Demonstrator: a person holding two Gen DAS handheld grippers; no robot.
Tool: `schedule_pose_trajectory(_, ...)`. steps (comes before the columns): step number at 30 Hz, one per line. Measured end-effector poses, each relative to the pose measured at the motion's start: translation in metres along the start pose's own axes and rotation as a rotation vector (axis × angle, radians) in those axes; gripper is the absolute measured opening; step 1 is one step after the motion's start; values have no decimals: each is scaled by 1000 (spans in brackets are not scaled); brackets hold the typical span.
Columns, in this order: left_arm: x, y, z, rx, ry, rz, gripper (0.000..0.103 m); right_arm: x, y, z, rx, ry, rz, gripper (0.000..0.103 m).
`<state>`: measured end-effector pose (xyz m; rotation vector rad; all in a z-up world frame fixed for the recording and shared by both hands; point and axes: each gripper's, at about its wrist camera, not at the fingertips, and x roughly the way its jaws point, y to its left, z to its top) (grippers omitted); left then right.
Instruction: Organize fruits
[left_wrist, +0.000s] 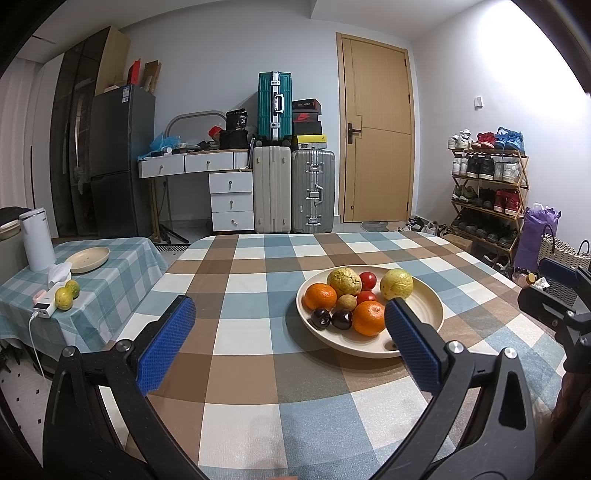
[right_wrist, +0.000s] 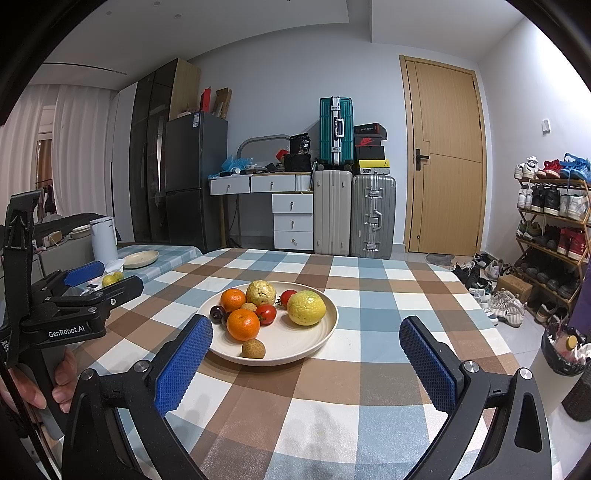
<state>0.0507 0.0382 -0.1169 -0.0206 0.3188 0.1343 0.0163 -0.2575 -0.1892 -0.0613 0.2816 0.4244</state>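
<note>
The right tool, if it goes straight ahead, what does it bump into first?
Probably the plate of fruit. The right tool is open and points over the checked table, with the plate's near rim just ahead. Depth is hard to judge.

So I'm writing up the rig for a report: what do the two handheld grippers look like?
Both match: the left gripper and right gripper have black angular frames with silver bolts and two fingers faced with blue textured pads. The left gripper's body, seen from the right wrist, carries white "GenRobot.AI" lettering.

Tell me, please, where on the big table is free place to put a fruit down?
The checked cloth is bare right of the plate and along the near edge, between both open claws. The plate's left half is crowded with fruit; its right part behind the yellow fruit is free.
</note>
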Motion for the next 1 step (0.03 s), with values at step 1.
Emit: schedule_pose_trajectory(1,-2,0,1,-1,0,0,102,0,0,0,0,0,0,103)
